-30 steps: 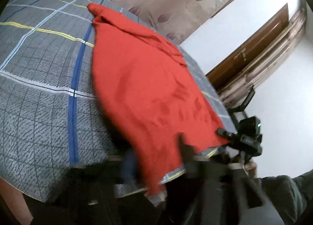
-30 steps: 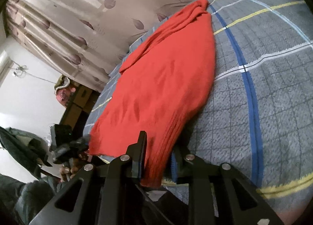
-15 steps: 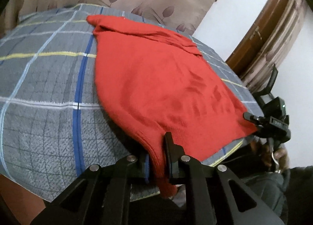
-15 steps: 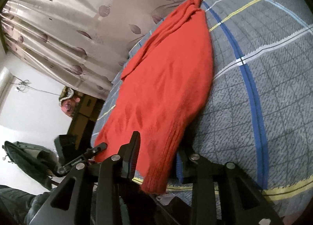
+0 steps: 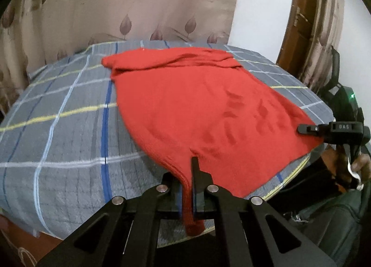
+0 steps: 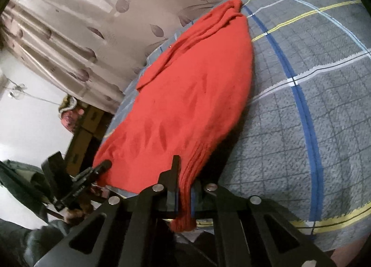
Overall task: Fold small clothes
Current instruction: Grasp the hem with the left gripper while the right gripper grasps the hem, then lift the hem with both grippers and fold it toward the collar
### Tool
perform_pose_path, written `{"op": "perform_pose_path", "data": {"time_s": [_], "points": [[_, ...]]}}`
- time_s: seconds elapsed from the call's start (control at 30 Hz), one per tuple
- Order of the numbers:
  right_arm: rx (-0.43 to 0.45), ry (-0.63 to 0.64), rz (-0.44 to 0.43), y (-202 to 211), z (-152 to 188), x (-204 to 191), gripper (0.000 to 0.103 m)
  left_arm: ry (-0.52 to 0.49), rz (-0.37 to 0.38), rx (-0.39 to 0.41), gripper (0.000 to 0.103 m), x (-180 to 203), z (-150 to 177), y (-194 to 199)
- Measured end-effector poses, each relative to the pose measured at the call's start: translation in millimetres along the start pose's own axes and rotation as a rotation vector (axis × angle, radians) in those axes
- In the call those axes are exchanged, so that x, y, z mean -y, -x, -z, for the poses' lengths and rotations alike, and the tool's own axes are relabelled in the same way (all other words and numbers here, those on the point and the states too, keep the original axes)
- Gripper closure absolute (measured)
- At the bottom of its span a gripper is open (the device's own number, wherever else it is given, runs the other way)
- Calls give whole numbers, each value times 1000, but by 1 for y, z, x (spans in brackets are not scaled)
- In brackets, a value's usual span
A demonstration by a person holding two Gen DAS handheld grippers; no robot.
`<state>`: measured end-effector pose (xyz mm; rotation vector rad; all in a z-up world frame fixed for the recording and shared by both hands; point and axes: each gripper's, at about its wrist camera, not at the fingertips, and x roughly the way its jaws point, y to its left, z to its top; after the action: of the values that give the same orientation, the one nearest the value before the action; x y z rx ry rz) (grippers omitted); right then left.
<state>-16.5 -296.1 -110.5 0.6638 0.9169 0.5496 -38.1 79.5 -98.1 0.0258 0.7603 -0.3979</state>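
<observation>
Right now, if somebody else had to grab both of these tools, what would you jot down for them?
Left gripper: jaws have just closed, pinching one near corner of the red sweater.
Right gripper: jaws have just closed on the other near corner.
The sweater lies spread on the checked bedspread, its far end bunched near the curtain.
Done: both corners gripped.
Left: no fold made yet; probably carry the near edge toward the far end.

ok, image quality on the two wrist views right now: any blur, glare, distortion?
Left wrist: sharp, strong fisheye bowing of the plaid bedspread; red garment evenly lit, soft shadow under its near edge. Right wrist: same bowing, frame tilted, sheen on the curtain, slight softness at the left edge.
</observation>
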Motion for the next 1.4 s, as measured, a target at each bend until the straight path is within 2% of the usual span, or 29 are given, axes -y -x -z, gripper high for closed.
{"op": "perform_pose_path", "data": {"time_s": [0.33,0.5,0.67,0.87,1.0,1.23,1.37,1.4], "points": [[38,2,-90,17,-15,-12,97,-2,-7,42,98,0,-12,7],[52,9,-105,21,-19,-18,97,7,-10,69,98,-1,-17,12],[50,2,-88,22,-14,-11,97,12,-15,77,98,-2,-18,12],[6,-2,-45,13,-5,-1,97,16,-15,36,98,-4,-12,1],[-25,-9,-29,7,-3,4,91,12,-20,22,98,-2,-8,-2],[-65,-37,-23,-5,-4,5,87,15,-20,15,98,-3,-7,-3],[-70,-54,-39,-9,-2,5,88,14,-20,9,98,-3,-6,-5],[-68,-49,-35,-9,-3,5,92,13,-21,10,98,-3,-5,-5]]}}
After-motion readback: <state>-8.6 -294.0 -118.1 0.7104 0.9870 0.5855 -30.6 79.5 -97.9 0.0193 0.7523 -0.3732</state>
